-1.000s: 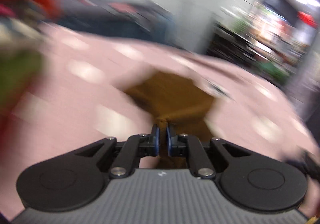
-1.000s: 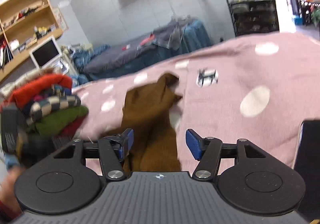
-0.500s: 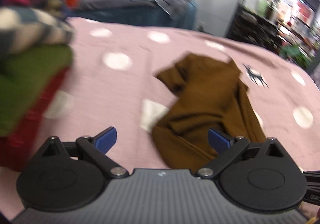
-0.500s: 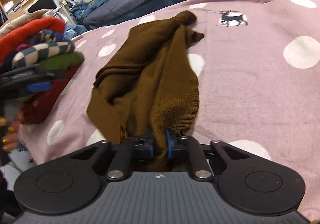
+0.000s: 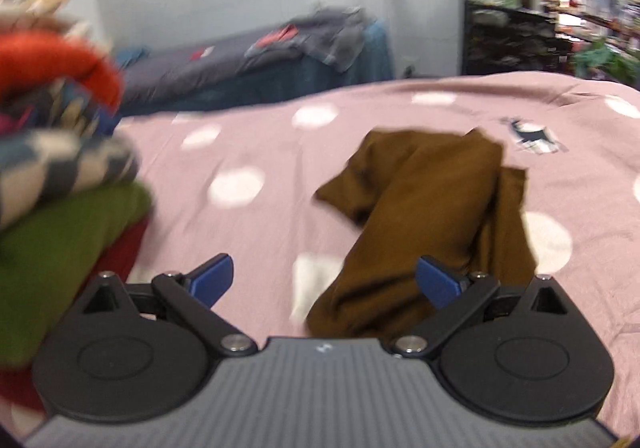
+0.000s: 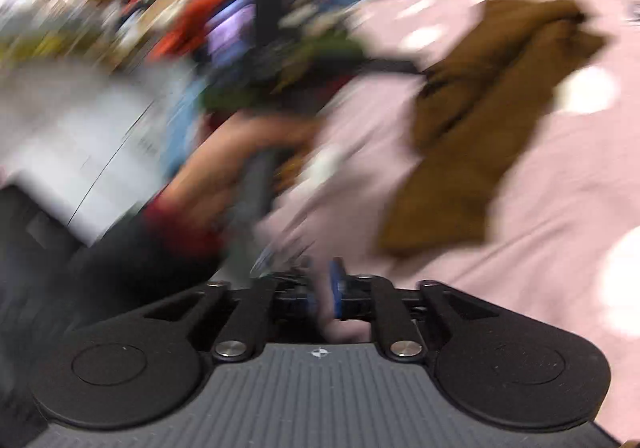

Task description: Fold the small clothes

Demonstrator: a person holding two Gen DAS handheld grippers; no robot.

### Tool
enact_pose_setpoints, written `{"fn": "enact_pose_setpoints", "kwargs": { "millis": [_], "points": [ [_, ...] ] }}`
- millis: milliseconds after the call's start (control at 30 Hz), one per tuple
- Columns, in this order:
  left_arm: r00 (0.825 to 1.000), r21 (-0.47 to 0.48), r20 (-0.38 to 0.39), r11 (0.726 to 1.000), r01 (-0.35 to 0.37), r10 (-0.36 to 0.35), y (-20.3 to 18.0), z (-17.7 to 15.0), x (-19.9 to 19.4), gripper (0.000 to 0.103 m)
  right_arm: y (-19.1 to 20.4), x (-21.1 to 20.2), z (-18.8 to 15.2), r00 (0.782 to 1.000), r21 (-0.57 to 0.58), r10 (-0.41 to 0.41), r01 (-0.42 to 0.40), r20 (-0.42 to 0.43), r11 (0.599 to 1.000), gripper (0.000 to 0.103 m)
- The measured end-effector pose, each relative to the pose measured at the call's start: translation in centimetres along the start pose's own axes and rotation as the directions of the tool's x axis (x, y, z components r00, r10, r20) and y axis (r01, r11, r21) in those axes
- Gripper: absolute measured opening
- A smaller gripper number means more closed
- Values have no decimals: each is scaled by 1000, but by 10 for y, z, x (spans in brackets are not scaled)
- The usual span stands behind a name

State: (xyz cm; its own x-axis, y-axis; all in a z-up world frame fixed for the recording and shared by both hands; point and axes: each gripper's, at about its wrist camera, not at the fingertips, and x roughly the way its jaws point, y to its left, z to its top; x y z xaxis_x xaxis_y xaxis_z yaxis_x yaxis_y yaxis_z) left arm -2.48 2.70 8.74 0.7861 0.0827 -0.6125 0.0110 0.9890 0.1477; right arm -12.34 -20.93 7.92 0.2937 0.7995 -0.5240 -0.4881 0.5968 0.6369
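A crumpled brown garment [image 5: 432, 215] lies on the pink spotted bedcover [image 5: 248, 232]. My left gripper [image 5: 324, 282] is open and empty just short of the garment's near end, its right finger over the cloth edge. In the blurred right wrist view the brown garment [image 6: 488, 119] lies ahead to the right. My right gripper [image 6: 322, 292] is shut with nothing brown in it, apart from the garment, above the bedcover [image 6: 540, 248].
A stack of folded clothes [image 5: 48, 183], orange, checked, green and red, stands at the left. The person's hand on the other gripper's handle [image 6: 248, 175] shows left of centre. A dark bed [image 5: 248, 63] and black shelf [image 5: 508, 39] stand behind.
My left gripper let go of the brown garment and opened, then drew back slightly. My right gripper closed on the garment's near end, then came off it and swung left, still shut.
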Motion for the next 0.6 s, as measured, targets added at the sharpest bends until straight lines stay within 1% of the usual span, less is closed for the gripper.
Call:
{"fn": "enact_pose_setpoints", "kwargs": {
  "millis": [33, 67, 100, 133, 200, 233, 267, 300, 333, 400, 433, 533, 600],
  "points": [
    [1000, 35, 17, 999, 7, -7, -6, 5, 3, 100, -9, -2, 7, 998, 33, -30, 29, 47, 999, 65],
    [999, 70, 33, 997, 9, -11, -13, 9, 8, 103, -17, -3, 13, 994, 67, -64, 58, 90, 996, 76],
    [999, 116, 41, 993, 8, -13, -22, 13, 15, 103, -23, -4, 18, 987, 112, -99, 84, 128, 990, 83],
    [999, 164, 39, 986, 8, -14, -32, 16, 23, 103, -28, -4, 20, 981, 142, -128, 107, 147, 984, 91],
    [1000, 221, 9, 975, 24, -26, -49, 19, 40, 103, -30, -1, 24, 967, 141, -179, 154, 181, 978, 94],
    [999, 218, -10, 975, 43, -42, -54, 19, 47, 96, -31, 0, 25, 955, 148, -219, 192, 199, 970, 98],
    [998, 196, -23, 978, 68, -65, -56, 19, 52, 68, -32, 2, 25, 945, 150, -252, 224, 208, 963, 102],
    [994, 156, -43, 983, 102, -96, -53, 19, 58, 46, -34, 4, 27, 939, 145, -273, 247, 210, 958, 102],
    [990, 97, -69, 986, 132, -126, -47, 19, 62, 17, -36, 4, 29, 933, 140, -290, 264, 214, 954, 102],
    [986, -41, -66, 987, 153, -156, -26, 18, 60, 17, -38, 7, 31, 917, 124, -326, 304, 230, 944, 102],
    [987, -81, -55, 986, 149, -153, -15, 18, 56, 17, -35, 12, 32, 910, 107, -339, 322, 239, 941, 102],
    [997, -157, -11, 984, 79, -82, 22, 15, 33, 17, -40, 27, 49, 892, 45, -367, 368, 263, 929, 100],
    [1000, -202, -8, 979, 27, -29, 46, 11, 22, 17, -43, 44, 62, 880, 11, -387, 399, 275, 917, 96]
  ]
}}
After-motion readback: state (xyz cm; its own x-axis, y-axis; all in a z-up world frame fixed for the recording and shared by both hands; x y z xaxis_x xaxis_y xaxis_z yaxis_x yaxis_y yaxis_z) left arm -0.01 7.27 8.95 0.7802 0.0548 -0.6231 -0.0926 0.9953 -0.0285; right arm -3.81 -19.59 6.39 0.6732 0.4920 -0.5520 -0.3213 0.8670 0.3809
